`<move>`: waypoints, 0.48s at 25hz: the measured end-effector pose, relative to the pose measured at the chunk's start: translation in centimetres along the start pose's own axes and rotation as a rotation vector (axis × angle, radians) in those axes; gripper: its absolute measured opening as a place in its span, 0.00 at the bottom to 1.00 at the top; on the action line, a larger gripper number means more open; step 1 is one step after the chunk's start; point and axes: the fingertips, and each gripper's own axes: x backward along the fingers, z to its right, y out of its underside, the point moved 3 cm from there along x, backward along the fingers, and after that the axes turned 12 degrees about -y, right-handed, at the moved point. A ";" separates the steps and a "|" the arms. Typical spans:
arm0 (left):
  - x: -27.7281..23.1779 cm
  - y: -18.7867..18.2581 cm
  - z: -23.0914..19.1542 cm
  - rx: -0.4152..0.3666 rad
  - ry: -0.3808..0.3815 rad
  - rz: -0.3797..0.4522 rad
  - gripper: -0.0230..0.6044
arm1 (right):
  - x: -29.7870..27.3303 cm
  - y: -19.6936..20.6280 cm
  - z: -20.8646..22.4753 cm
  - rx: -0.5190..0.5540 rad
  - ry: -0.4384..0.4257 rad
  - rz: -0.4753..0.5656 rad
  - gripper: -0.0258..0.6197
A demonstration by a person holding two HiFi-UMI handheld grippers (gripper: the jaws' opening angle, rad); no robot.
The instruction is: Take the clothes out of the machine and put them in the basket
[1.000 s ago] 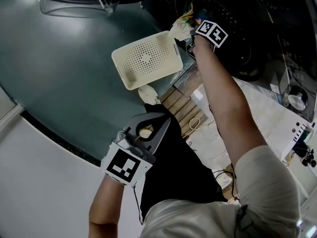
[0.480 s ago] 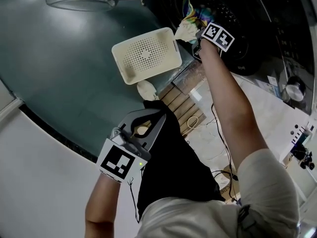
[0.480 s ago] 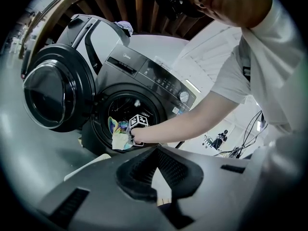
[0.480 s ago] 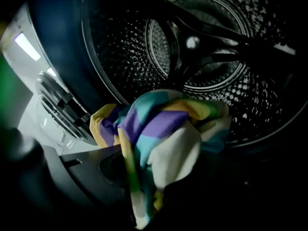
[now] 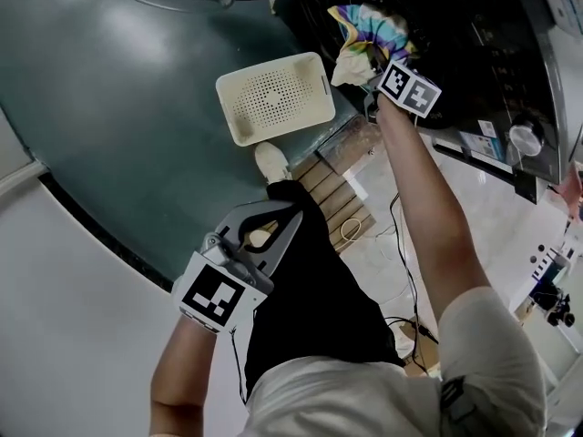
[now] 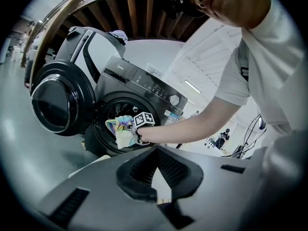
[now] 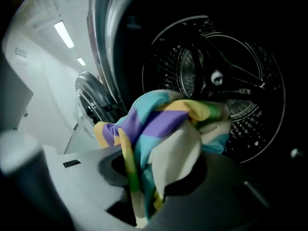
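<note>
Inspector: Step in hand?

Assessor: Removal. Right gripper (image 5: 372,62) is clamped on the multicoloured garment (image 5: 369,25), its jaws having just closed onto it. The cloth bunches between them and spills toward 11 o'clock, at the mouth of the machine (image 6: 139,88).

Inspector: Left gripper?

Assessor: Left gripper (image 5: 273,235) has its jaws together with nothing in them. It sits well apart, at 7 o'clock of the garment.

Inspector: Next move?

Assessor: In my judgement, a carry across to the basket (image 5: 273,98), which lies at 9 o'clock of the gripped garment with nothing in it. Release should come only once the cloth hangs over its rim.
</note>
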 end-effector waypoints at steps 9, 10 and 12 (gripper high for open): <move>4.7 0.5 3.1 -0.009 -0.025 0.047 0.03 | 6.6 -1.2 -7.4 0.150 -0.159 -0.024 0.27; 5.3 0.7 3.4 -0.008 -0.029 0.050 0.03 | 7.5 -1.4 -8.4 0.170 -0.174 -0.029 0.27; 6.3 1.2 3.9 -0.005 -0.039 0.054 0.03 | 9.0 -1.8 -10.4 0.207 -0.207 -0.036 0.27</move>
